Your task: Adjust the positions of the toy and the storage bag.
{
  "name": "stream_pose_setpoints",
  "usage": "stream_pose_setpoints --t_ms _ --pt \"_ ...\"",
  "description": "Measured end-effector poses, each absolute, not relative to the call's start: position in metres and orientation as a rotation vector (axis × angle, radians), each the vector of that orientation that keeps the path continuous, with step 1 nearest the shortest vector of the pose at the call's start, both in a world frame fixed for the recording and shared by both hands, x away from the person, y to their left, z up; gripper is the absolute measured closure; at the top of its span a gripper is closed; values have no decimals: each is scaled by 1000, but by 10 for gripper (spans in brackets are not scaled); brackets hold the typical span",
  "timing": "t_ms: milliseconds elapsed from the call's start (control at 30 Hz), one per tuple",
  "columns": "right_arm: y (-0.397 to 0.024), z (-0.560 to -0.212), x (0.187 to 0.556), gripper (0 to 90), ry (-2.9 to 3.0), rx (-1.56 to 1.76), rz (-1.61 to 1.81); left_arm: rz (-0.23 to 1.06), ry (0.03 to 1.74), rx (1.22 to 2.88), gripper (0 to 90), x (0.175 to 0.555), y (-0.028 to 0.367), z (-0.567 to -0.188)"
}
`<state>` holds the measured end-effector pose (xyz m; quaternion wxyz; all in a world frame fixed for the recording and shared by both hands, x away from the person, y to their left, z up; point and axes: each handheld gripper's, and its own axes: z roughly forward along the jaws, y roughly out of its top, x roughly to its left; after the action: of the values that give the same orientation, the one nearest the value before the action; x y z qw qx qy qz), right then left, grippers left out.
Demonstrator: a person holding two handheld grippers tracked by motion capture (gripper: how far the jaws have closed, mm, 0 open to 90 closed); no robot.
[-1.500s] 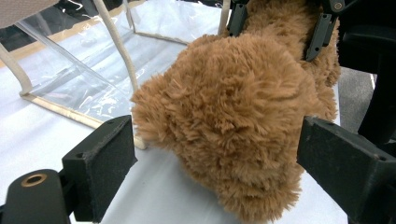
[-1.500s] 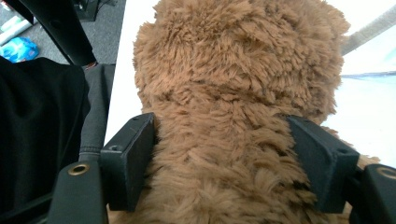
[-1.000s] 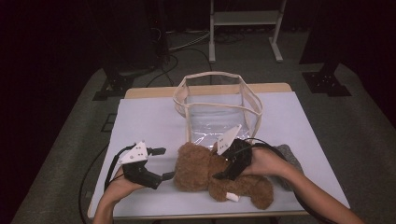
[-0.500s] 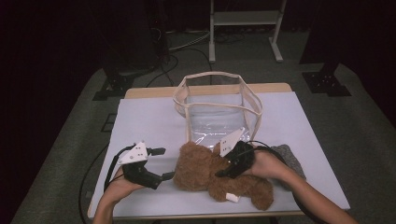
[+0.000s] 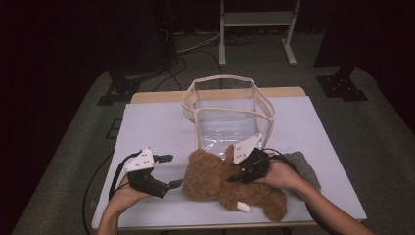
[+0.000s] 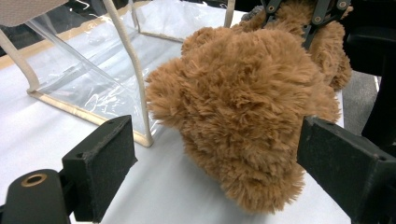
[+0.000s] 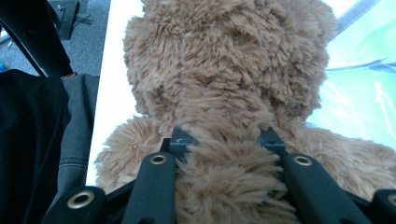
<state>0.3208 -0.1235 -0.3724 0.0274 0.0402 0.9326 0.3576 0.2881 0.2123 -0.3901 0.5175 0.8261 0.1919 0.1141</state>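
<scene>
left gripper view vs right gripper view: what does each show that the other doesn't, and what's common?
Left gripper view: the left gripper with jaws wide apart around the teddy bear's head, not touching it, and the clear bag's cream-trimmed frame.

Right gripper view: the right gripper with jaws sunk into the bear's fur, just closing on it, and grey cloth at the table edge.

Both: the bear, the white table top.

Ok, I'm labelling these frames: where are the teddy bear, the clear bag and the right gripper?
teddy bear (image 5: 208, 177): high view, on its head.
clear bag (image 5: 226, 116): high view, on its transparent front wall.
right gripper (image 7: 224, 142): right gripper view, between its jaw tips, sunk in the bear's fur.
</scene>
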Motion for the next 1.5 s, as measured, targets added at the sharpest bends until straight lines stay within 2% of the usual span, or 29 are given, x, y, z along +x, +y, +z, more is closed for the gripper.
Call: stream_pose_setpoints --t_ms 1500 --pt "-150 -326 319 711 2769 197 1285 298 487 1949 104 289 225 -386"
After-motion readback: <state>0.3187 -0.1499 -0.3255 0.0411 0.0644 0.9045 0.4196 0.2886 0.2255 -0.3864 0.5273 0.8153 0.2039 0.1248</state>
